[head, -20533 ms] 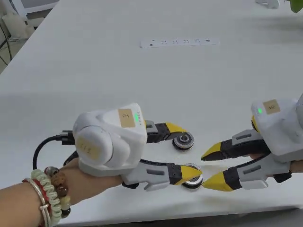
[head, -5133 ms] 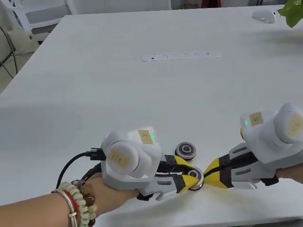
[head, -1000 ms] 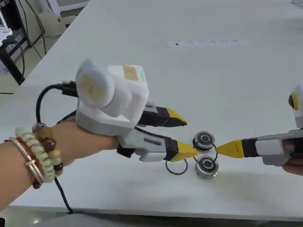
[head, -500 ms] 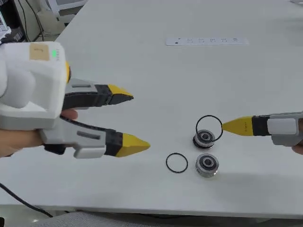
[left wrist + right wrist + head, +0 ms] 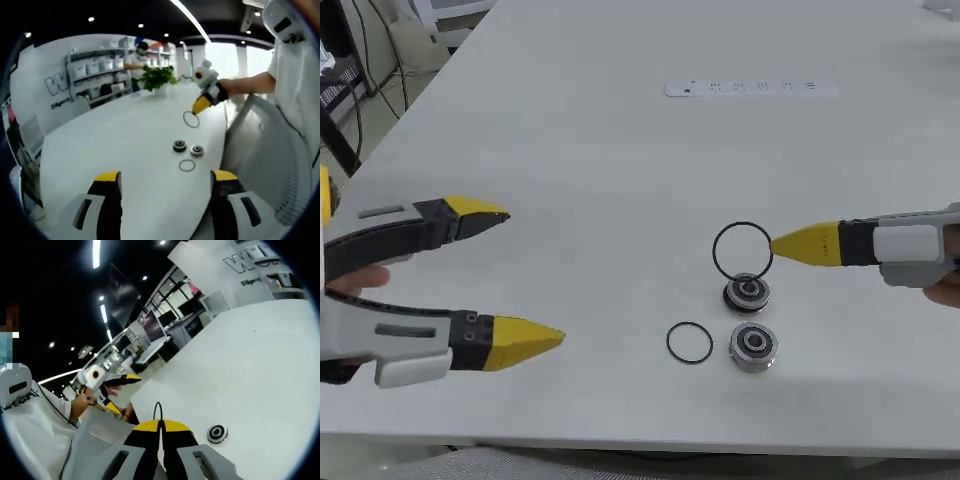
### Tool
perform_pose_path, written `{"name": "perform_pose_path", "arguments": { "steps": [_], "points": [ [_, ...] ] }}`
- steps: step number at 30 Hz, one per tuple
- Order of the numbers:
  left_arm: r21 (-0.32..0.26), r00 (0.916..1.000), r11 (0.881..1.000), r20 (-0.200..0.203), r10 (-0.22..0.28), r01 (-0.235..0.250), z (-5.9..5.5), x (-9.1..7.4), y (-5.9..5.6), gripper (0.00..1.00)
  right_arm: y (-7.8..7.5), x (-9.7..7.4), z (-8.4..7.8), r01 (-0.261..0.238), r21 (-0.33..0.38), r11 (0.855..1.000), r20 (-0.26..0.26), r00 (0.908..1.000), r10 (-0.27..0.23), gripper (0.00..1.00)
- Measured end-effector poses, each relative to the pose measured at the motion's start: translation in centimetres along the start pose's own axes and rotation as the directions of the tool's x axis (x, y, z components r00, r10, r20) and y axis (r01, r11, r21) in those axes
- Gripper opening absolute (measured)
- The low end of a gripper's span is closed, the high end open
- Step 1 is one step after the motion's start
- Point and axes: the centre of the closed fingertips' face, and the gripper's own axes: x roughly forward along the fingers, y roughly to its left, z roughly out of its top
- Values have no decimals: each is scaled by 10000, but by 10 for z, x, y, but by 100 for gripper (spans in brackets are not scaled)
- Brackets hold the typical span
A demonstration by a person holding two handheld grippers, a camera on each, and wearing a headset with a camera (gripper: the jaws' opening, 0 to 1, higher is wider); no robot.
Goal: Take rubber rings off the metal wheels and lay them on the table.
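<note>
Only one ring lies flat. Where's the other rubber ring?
Head view: the ring is pinched in the right gripper, in the air by the farther metal wheel.

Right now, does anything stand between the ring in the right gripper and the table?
Possibly one metal wheel, which looks just below the rubber ring pinched in the right gripper. Bare table lies to its left in the head view.

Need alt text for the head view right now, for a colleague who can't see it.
The right gripper, shut, holds a black rubber ring up by its edge beside the far metal wheel on the white table. A second ring lies flat left of the near wheel, and the left gripper is open at the left.
</note>
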Motion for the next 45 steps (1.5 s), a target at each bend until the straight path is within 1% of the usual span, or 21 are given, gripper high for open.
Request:
{"name": "perform_pose_path", "arguments": {
  "steps": [2,5,8,12,15,21,24,30,33,38,45],
  "points": [
    [-158,9999,9998,-16,120,-120,-5,-3,1,73,3,5,1,-114,-94,9999,-73,9999,114,0],
    [-424,9995,9986,41,312,-310,-10,-6,1,73,6,12,1,-220,-190,9996,-209,9995,216,0],
    [-572,9992,9976,52,392,-388,-15,-9,-1,73,8,19,-1,-313,-287,9991,-374,9988,302,0],
    [-691,9986,9963,-136,502,-510,-25,-13,-1,74,12,29,-5,-394,-400,9984,-652,9972,368,0],
    [-632,9982,9965,-293,521,-539,-32,-15,-1,74,13,38,-13,-437,-465,9980,-1053,9937,386,0],
    [-692,9978,9963,-439,487,-517,-39,-19,0,75,15,51,-26,-586,-520,9969,-1636,9853,494,0],
    [-735,9978,9959,-423,503,-533,-39,-19,0,74,12,59,-37,-515,-599,9969,-2120,9765,377,0],
    [-749,9978,9955,-372,555,-582,-36,-19,0,75,6,69,-55,-371,-642,9973,-2784,9603,178,0],
    [-742,9977,9955,-369,564,-590,-36,-18,1,74,2,73,-65,-279,-714,9971,-3156,9489,40,0],
    [-763,9976,9952,-386,576,-605,-36,-18,1,74,-4,78,-76,-130,-751,9971,-3511,9362,-142,0],
    [-775,9974,9950,-420,593,-624,-38,-20,2,74,-12,81,-83,52,-750,9972,-3760,9260,-331,0]
  ]
}}
